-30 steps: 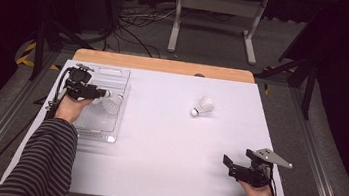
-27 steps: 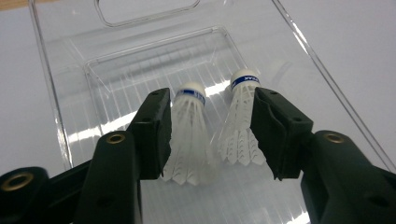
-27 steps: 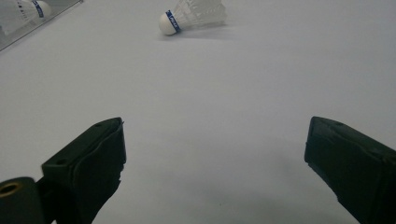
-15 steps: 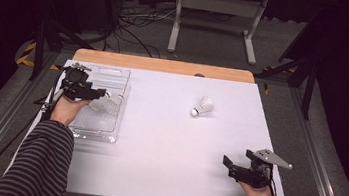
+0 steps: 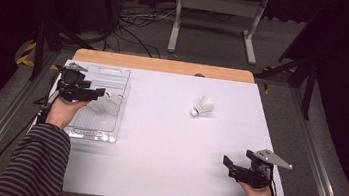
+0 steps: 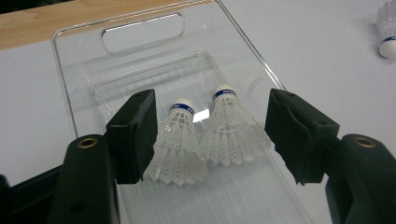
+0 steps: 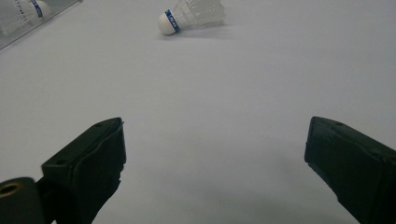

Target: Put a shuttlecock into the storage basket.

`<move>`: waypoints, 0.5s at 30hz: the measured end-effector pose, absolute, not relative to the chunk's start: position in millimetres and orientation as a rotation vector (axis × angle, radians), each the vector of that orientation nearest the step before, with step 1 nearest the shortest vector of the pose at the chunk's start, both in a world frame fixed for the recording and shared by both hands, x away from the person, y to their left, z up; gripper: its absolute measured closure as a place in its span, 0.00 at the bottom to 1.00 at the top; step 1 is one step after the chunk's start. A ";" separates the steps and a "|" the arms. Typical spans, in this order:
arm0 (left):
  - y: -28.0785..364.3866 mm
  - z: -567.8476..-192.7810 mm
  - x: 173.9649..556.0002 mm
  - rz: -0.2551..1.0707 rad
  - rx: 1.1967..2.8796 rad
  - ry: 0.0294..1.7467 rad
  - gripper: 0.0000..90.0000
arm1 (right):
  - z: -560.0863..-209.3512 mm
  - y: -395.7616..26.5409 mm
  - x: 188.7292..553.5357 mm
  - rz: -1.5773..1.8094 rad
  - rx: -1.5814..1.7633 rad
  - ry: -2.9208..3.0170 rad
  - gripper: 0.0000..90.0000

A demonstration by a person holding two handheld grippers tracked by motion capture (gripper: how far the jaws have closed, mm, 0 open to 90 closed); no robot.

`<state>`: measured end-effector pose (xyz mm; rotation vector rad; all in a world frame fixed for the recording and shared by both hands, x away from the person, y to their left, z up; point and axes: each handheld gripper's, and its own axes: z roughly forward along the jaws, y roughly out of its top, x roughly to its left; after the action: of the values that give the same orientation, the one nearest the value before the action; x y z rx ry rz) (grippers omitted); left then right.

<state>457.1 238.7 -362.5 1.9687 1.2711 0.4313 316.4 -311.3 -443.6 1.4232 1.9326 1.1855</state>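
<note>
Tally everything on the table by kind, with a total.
Shuttlecocks: 3, two in the tray and one loose on the table
Clear plastic tray: 1
Grippers: 2, left and right
Total: 6

Blue bands with white lettering circle the cork bases of the two shuttlecocks, left one [image 6: 179, 142] and right one [image 6: 232, 129], lying in the clear tray [image 6: 74, 51] at the desk's left edge, and of the lone shuttlecock [image 7: 191, 14] lying on the desk toward its far edge. The lettering is too small and blurred to read.
</note>
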 end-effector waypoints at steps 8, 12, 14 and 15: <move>238.9 -358.7 450.6 0.433 1.959 1.247 0.37 | -443.5 -310.8 316.2 1.185 1.422 1.935 0.07; 238.5 -357.0 448.0 0.437 1.951 1.235 0.37 | -443.4 -310.8 316.1 1.184 1.421 1.935 0.07; 238.2 -357.0 446.7 0.444 1.946 1.231 0.37 | -443.6 -310.8 316.3 1.182 1.424 1.936 0.07; 238.5 -357.0 446.2 0.446 1.948 1.230 0.37 | -443.7 -310.7 316.4 1.184 1.423 1.936 0.07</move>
<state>446.2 238.5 -357.0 1.9483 1.2298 0.4460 316.4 -310.7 -443.7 1.4231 1.9357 1.1842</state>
